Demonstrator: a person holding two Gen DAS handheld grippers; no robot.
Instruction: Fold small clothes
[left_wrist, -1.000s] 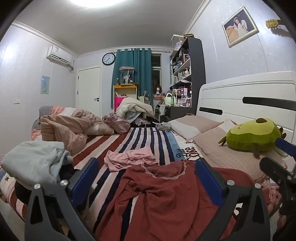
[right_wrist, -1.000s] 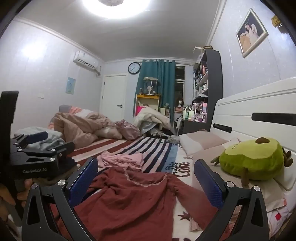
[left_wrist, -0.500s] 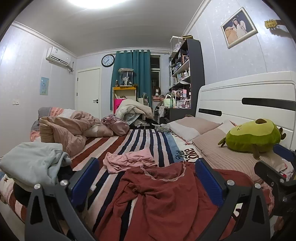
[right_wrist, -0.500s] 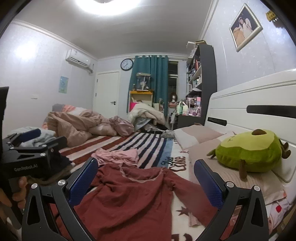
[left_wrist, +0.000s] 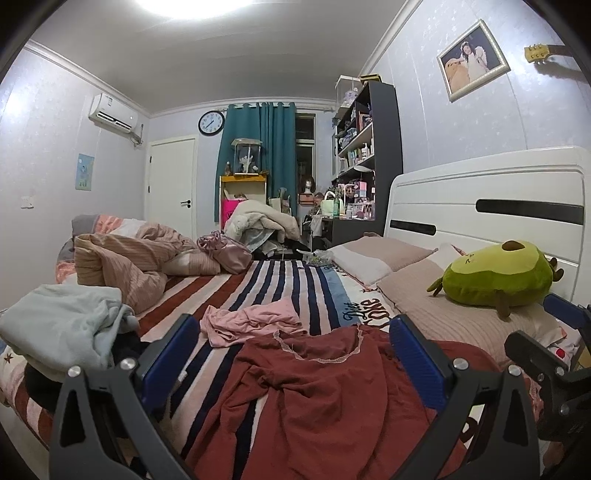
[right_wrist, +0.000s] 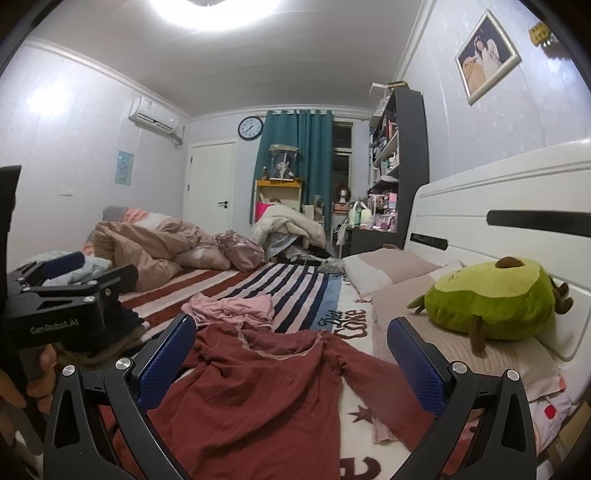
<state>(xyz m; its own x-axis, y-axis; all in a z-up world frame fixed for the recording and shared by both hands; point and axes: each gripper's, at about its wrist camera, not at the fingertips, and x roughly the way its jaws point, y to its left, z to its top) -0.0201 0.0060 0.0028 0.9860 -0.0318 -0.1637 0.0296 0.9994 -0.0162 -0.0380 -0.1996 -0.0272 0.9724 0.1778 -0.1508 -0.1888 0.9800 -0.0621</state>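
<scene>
Ahead of both your grippers: one red top, crumpled on the striped bedspread (left_wrist: 280, 284).

Your left gripper (left_wrist: 291, 354) is spread wide, holding nothing, the red top (left_wrist: 317, 398) lying between and below its fingers; your right gripper (right_wrist: 291, 354) likewise gapes empty over the same top (right_wrist: 258, 398); pink garment (left_wrist: 251, 319) just beyond it; pale green clothes (left_wrist: 62, 325) to your left; avocado plush (left_wrist: 498, 277) on the pillow to your right.
</scene>
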